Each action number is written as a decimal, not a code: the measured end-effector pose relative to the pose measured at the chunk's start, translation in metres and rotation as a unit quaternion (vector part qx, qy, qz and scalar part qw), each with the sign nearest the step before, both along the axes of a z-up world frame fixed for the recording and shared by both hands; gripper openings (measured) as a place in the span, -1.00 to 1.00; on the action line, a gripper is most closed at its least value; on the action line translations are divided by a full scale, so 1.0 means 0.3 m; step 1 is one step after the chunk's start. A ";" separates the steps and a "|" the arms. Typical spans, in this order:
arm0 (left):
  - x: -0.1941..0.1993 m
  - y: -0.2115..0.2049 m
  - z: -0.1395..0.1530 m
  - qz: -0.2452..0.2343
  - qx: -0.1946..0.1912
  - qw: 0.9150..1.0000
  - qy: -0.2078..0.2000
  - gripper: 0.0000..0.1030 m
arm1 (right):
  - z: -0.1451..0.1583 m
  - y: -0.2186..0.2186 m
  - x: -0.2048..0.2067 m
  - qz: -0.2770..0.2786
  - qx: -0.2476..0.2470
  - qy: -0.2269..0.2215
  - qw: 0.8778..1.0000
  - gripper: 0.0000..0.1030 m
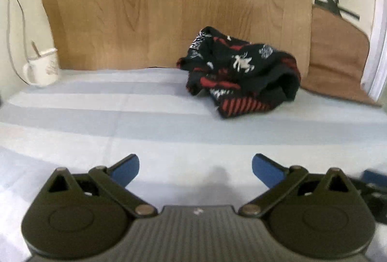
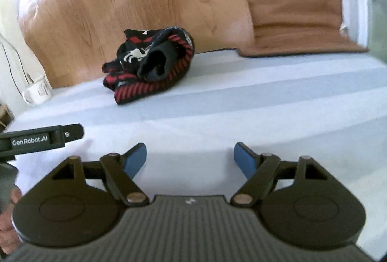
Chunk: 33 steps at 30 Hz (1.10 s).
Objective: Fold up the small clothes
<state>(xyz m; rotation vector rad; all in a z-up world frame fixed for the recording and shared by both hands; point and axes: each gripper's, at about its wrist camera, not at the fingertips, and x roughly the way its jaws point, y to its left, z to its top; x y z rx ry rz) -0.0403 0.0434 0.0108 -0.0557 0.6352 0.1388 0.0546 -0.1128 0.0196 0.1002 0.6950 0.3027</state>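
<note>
1. On the pale striped worktop (image 1: 169, 126), near its far edge, lies the small garment (image 1: 241, 73), a crumpled heap of black knit with red stripes and white figures; it rests close against the wooden board (image 1: 157, 8) that stands behind the worktop; none of it is folded flat.
2. My left tongs (image 1: 195, 169) hang above the near part of the worktop with their blue pads spread wide and nothing between them; the garment is well apart from them, ahead and a little to the right.
3. My right tongs (image 2: 190, 159) are likewise released, blue pads parted, empty; from this side the garment (image 2: 151, 63) sits ahead and to the left, its dark opening turned towards me.
4. In the right view part of my left gripper body (image 2: 41, 138) shows at the left edge, marked "GenRobot.AI"; it is beside my right tongs, not touching them.
5. A white mug (image 1: 43, 68) stands at the far left corner of the worktop, well apart from the garment; a brown cushion (image 2: 292, 10) lies to the right of the board.
</note>
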 end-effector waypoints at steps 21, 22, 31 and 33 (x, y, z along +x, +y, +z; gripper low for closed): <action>-0.091 -0.037 -0.038 0.040 0.057 0.997 0.020 0.99 | -0.018 -0.054 -0.064 -0.010 0.033 -0.004 0.999 0.69; -0.091 -0.038 -0.038 0.042 0.058 0.997 0.019 0.99 | -0.018 -0.056 -0.065 -0.009 0.034 -0.003 0.999 0.69; -0.097 -0.058 -0.035 0.038 0.082 0.996 0.009 0.99 | -0.018 -0.062 -0.066 -0.007 0.043 -0.002 0.999 0.72; -0.101 -0.063 -0.033 0.038 0.086 0.996 0.003 0.99 | -0.017 -0.062 -0.065 -0.007 0.045 -0.002 0.999 0.72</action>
